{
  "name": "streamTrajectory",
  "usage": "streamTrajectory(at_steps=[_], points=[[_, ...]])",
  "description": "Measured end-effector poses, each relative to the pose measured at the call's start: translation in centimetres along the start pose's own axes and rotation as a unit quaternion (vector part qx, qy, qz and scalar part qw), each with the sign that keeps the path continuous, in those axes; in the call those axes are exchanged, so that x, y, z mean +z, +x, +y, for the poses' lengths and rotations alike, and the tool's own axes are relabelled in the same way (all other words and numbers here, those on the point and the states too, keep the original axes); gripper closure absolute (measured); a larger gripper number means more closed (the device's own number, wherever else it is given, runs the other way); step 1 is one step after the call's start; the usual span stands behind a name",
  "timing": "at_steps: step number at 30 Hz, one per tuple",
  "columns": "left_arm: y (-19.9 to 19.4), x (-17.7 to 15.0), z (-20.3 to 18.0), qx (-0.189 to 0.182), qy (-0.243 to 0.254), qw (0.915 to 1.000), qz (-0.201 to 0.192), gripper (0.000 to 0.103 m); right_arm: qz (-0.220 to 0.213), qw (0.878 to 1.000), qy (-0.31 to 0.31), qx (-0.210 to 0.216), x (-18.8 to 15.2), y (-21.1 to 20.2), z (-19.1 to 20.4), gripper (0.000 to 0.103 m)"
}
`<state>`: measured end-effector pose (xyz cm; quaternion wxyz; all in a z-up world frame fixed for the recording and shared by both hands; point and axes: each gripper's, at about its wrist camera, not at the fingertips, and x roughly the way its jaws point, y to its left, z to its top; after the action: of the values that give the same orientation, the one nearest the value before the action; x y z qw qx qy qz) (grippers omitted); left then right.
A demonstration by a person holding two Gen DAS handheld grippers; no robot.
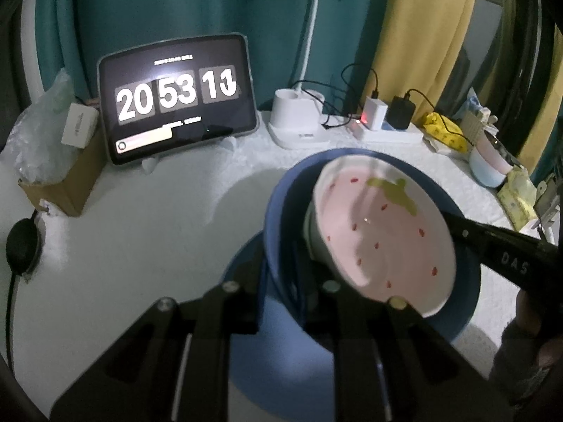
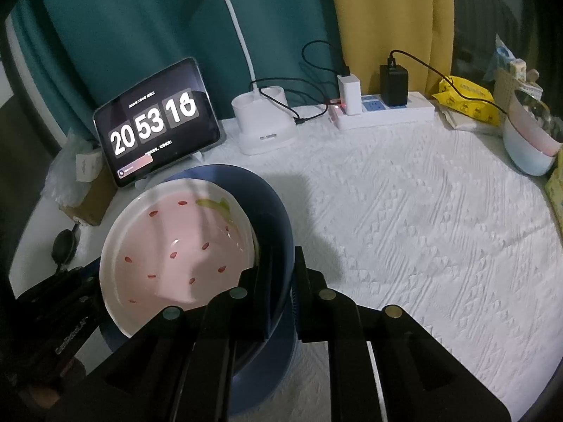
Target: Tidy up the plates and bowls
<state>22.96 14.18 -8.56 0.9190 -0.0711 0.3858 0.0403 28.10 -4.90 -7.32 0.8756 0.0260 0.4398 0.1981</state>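
Two grippers clamp one blue bowl from opposite sides, a pink strawberry-patterned dish tilted inside it above the white textured tablecloth.

Left wrist view: my left gripper angles downward, its jaws pinched on the bowl's left wall. The right gripper enters from the right edge; the letters "DAS" show on its finger. A tablet at the back reads "20 53", the last digits mid-flip; the smaller text is too blurred to read. A blue plate lies under the bowl, mostly hidden.

Right wrist view: my right gripper tips downward, jaws pinched on the bowl's right wall. The dish leans toward the left. The left gripper shows at lower left, its lettering unreadable. A yellow packet beside the power strip carries print I cannot make out.
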Motion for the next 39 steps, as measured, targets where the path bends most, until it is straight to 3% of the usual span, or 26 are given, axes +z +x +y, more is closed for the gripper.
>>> streamTrajectory(at_steps=[12, 26, 39], points=[[-0.6, -0.1, -0.4, 0.025, 0.020, 0.9994, -0.011, 0.087, 0.008, 1.000, 0.007, 0.010, -0.7, 0.2, -0.2, 0.089], [-1.3, -0.6, -0.1, 0.024, 0.012, 0.9994, -0.021, 0.086, 0.015, 1.000, 0.011, 0.017, -1.1, -0.3, -0.3, 0.089], [-2.5, -1.6, -0.6, 0.026, 0.013, 0.9989, -0.036, 0.083, 0.002, 1.000, 0.008, 0.005, -2.1, -1.9, -0.6, 0.070]])
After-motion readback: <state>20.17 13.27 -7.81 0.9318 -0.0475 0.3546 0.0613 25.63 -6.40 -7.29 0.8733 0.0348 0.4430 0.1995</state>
